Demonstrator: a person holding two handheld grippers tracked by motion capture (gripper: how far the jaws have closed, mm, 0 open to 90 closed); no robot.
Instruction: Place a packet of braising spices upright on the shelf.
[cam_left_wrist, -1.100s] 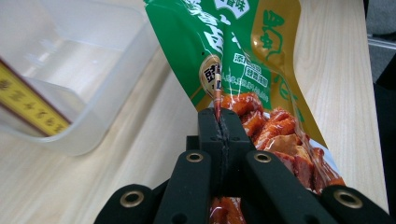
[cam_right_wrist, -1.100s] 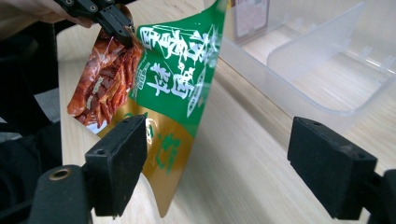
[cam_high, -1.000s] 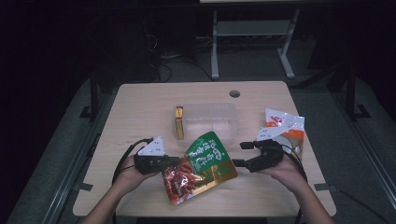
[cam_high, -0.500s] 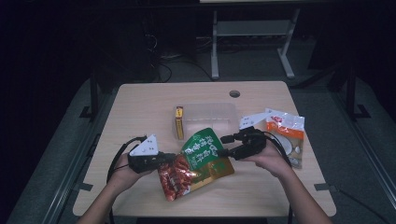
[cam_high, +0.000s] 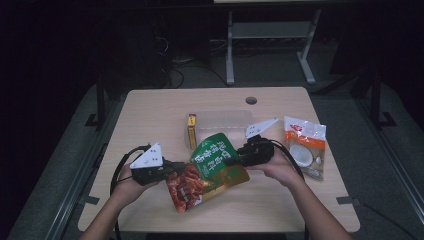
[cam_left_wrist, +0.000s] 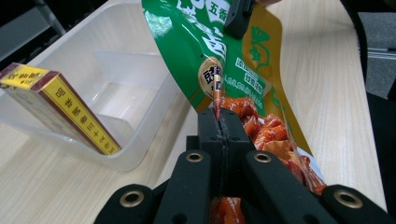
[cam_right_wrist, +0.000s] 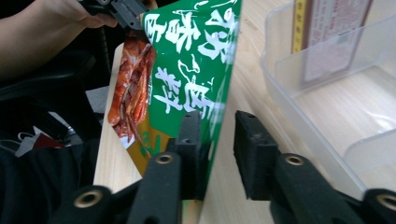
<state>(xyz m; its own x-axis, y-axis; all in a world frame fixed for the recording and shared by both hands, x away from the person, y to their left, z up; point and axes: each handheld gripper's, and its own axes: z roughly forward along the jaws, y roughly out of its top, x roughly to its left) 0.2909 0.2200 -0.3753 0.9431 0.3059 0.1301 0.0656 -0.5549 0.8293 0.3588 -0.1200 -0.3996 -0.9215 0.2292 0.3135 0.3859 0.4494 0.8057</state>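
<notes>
The green-and-red snack pouch (cam_high: 207, 170) stands lifted and tilted at the table's six o'clock, apparently sealed, printed with white characters.

A clear plastic tub (cam_high: 224, 121) sits mid-worktop (cam_high: 150, 115). A yellow box (cam_high: 191, 131) stands at its 9 o'clock. A white-orange packet (cam_high: 305, 145) lies at 3 o'clock.

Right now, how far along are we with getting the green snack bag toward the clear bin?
Done: the green snack bag is lifted, pinched at one edge by the left gripper. In hand: the right gripper straddles the opposite edge, jaws apart, not clamped. Left: carrying it into the clear bin, which looks empty; the yellow box leans at its side, and the white packet lies on the table.
</notes>
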